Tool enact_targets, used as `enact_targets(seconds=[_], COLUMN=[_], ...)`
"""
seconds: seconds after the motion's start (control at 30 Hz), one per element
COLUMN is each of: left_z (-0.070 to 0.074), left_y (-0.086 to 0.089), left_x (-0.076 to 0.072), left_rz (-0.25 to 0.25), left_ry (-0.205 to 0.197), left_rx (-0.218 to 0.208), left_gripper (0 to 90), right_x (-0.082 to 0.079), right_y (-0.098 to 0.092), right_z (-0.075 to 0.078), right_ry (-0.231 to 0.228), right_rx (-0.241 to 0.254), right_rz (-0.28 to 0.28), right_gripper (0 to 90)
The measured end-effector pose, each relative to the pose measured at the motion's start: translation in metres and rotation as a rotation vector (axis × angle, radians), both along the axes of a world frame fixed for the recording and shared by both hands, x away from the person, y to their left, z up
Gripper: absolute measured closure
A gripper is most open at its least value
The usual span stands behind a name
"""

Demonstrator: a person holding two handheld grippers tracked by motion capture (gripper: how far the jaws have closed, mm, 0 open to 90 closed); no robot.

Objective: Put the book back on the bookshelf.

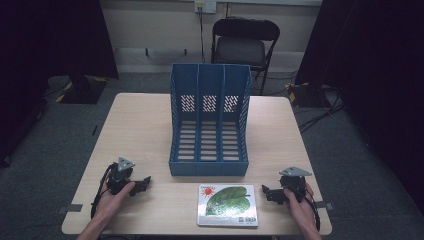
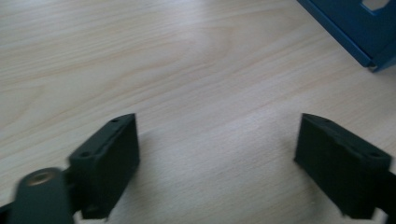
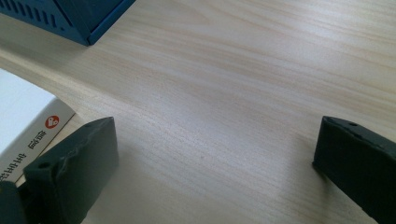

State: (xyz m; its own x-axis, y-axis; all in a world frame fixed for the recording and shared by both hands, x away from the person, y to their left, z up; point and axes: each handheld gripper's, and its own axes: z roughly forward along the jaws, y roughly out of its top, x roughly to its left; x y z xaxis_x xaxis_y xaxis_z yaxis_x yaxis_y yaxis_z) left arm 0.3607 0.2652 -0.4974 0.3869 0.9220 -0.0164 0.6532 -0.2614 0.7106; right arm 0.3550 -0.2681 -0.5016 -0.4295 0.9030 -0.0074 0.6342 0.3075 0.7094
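The book (image 1: pixel 228 205) lies flat on the bench (image 1: pixel 140 125), just beside the right hand-held gripper (image 1: pixel 266 192) and well apart from the left hand-held gripper (image 1: pixel 145 182). Both are held with jaws apart and empty. The book's edge should be approached low and squarely, so it can be lifted toward the blue file rack (image 1: pixel 209 120).

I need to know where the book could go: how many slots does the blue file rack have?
3. The file rack stands mid-table with a left slot, a middle slot and a right slot, side by side, all empty. The book lies flat before it.
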Motion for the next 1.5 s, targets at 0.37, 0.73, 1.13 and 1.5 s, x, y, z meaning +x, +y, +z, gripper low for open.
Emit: enact_targets(seconds=[0.37, 0.73, 1.13, 1.5], left_z=[0.014, 0.036, 0.059, 0.033], left_y=[-0.003, -0.027, -0.066, -0.103], left_x=[-0.01, -0.029, -0.044, -0.051], left_rz=[-0.033, -0.136, -0.268, -0.347], left_ry=[-0.016, -0.051, -0.052, 0.032], left_rx=[-0.059, -0.084, -0.068, -0.079], left_gripper=[19.3, 22.6, 27.0, 26.1], right_x=[-0.004, -0.019, -0.045, -0.064], right_y=[0.0, 0.009, 0.038, 0.065], right_z=[0.002, 0.022, 0.042, 0.027], right_ry=[-0.027, -0.009, -0.035, 0.017], right_rx=[0.009, 0.051, 0.063, 0.039], right_rz=[-0.026, -0.004, 0.144, 0.263], right_gripper=[11.8, 17.5, 25.4, 23.4])
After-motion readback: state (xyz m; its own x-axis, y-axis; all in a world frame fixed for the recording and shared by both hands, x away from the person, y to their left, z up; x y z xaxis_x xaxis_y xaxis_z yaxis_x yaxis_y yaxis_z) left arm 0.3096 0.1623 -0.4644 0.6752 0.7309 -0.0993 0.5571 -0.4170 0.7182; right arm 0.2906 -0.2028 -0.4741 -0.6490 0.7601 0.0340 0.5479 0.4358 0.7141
